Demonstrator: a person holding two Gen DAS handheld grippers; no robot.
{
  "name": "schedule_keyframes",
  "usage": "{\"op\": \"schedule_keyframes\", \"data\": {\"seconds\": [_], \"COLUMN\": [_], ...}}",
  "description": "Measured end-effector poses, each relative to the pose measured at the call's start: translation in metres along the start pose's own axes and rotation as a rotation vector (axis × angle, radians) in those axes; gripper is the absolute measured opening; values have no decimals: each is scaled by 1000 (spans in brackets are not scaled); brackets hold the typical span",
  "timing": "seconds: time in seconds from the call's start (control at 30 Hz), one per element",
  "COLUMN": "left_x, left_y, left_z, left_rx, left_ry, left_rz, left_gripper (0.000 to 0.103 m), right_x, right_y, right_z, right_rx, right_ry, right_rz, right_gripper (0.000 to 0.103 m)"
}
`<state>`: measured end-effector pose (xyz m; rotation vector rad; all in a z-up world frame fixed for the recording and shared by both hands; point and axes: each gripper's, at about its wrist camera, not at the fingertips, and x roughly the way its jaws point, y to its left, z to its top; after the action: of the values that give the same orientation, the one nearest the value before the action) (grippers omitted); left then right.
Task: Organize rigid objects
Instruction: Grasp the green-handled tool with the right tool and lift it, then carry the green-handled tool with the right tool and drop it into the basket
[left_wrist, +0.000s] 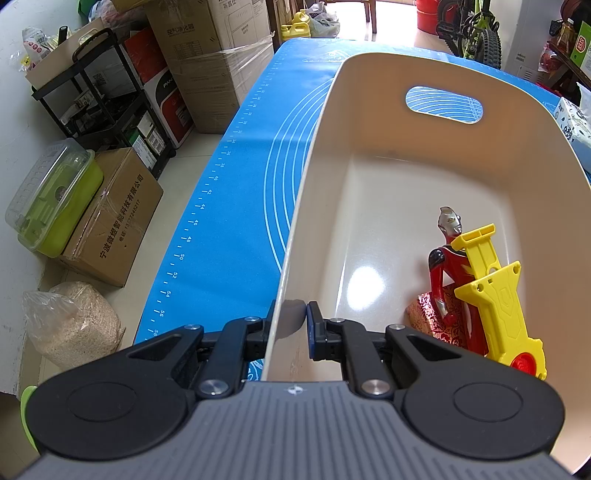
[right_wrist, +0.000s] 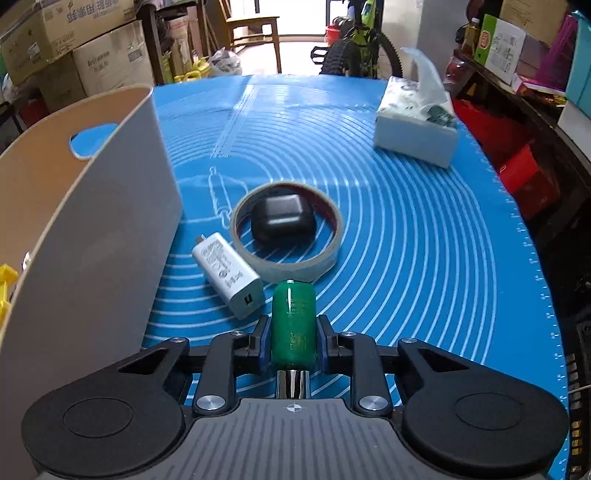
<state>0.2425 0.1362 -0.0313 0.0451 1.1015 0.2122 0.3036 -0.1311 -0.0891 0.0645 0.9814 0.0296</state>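
Note:
My left gripper (left_wrist: 291, 325) is shut on the left wall of the beige bin (left_wrist: 295, 229), one finger outside and one inside. Inside the bin lie a red Ultraman figure (left_wrist: 445, 273), a yellow toy launcher (left_wrist: 498, 299) and a red patterned box (left_wrist: 432, 314). My right gripper (right_wrist: 293, 336) is shut on a green cylinder with a chrome end (right_wrist: 293, 325), just above the blue mat (right_wrist: 424, 240). In front of it lie a white charger (right_wrist: 229, 280), a tape roll (right_wrist: 288, 236) and a black earbud case (right_wrist: 282, 221) inside the roll. The bin (right_wrist: 110, 236) stands to the left.
A tissue pack (right_wrist: 415, 125) sits at the mat's far right. Cardboard boxes (left_wrist: 110, 229), a green container (left_wrist: 55, 199), a bag of grain (left_wrist: 70, 325) and a black cart (left_wrist: 99, 96) stand on the floor left of the table. A bicycle (right_wrist: 362, 44) stands beyond the far edge.

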Motion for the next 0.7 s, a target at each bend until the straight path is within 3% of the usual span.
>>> {"op": "schedule_keyframes", "data": {"seconds": [0.4, 0.7], "left_x": [0, 0], "left_y": [0, 0], "left_z": [0, 0], "left_rx": [1, 0], "left_ry": [0, 0], "left_rz": [1, 0], "left_gripper": [15, 15], "right_x": [-63, -106], "right_y": [3, 37], "right_z": [25, 32], "right_rx": [30, -35], "right_ry": [-186, -332], "right_rz": [69, 180], "right_gripper": [34, 34]}}
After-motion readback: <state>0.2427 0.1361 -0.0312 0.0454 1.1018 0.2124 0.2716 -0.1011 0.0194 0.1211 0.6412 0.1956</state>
